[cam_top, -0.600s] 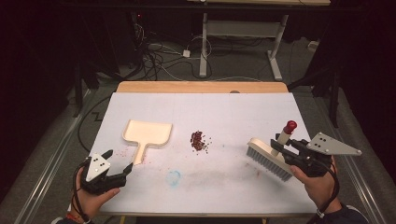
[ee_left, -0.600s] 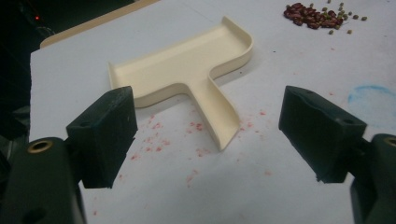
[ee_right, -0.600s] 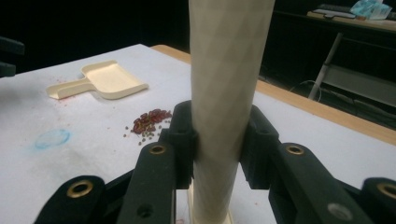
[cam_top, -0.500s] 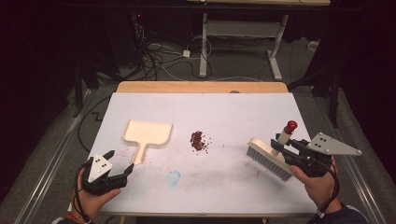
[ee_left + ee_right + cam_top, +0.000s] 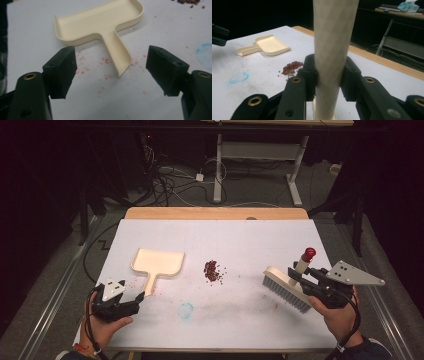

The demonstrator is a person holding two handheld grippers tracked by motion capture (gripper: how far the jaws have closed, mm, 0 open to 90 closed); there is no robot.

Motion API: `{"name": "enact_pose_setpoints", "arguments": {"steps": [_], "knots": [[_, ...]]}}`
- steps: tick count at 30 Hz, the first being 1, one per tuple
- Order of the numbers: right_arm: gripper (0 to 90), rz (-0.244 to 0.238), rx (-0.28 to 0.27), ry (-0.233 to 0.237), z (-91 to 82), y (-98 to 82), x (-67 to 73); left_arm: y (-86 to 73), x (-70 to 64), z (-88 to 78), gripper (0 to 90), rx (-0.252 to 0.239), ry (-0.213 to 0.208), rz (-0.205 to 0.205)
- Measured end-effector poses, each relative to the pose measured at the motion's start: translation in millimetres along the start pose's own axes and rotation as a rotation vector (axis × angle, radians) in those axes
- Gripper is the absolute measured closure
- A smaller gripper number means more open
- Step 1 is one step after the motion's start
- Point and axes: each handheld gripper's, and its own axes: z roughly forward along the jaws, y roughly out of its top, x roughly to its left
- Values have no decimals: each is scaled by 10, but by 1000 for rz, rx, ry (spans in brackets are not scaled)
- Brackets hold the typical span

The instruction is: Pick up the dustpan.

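A cream dustpan [image 5: 159, 261] lies flat left of the table's middle, its handle pointing toward me. My left gripper [image 5: 137, 296] is open just short of that handle's end. In the left gripper view the dustpan [image 5: 100, 22] lies ahead, and the left gripper [image 5: 111, 58] has a jaw on either side of the handle tip without touching it. A small pile of red beans [image 5: 212, 270] sits mid-table. At the right, my right gripper [image 5: 300, 272] is shut on the handle of a cream brush [image 5: 286, 287] whose bristles rest on the table. The brush handle [image 5: 334, 37] rises between the right gripper's [image 5: 328, 75] pads.
A faint blue ring mark [image 5: 186, 310] and reddish smears stain the white table cover near the front. The wooden table edge [image 5: 215, 213] runs along the back. Beyond it are floor cables and a desk frame [image 5: 220, 170] in the dark.
My left gripper has slid a little forward and right, toward the end of the dustpan handle. The right gripper and brush have stayed put.
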Motion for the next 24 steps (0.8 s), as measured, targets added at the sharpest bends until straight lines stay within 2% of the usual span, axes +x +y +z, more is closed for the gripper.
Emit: {"name": "enact_pose_setpoints", "arguments": {"steps": [3, 4, 5, 10, 12, 14, 15, 16, 17, 18, 21, 24], "knots": [[700, 0, 8, 0, 21, -3, 5, 110, 28, 158, 221, 70, -53, -56], [700, -2, 9, 1, 26, -3, 7, 166, 41, 281, 217, 119, -77, -76], [700, -4, 14, 2, 31, -4, 10, 189, 40, 337, 217, 126, -86, -83], [699, -6, 23, 3, 45, -16, 17, 296, 37, 547, 223, 174, -98, -89], [699, -6, 25, 3, 45, -18, 17, 336, 31, 651, 234, 198, -88, -91], [699, -3, 27, 3, 45, -20, 18, 370, 36, 756, 278, 212, -83, -105], [700, -7, 36, 2, 48, -21, 26, 380, 47, 793, 340, 216, -80, -111], [700, -7, 36, 2, 48, -21, 26, 386, 55, 822, 340, 222, -78, -118], [700, -14, 39, 5, 60, -27, 33, 384, 69, 870, 429, 237, -82, -134], [700, -13, 40, 6, 65, -30, 35, 375, 74, 898, 441, 244, -90, -150], [700, -14, 48, 8, 84, -42, 39, 337, 70, 904, 514, 214, -58, -161], [700, -14, 45, 9, 95, -49, 38, 321, 83, 897, 607, 205, -53, -154]]}}
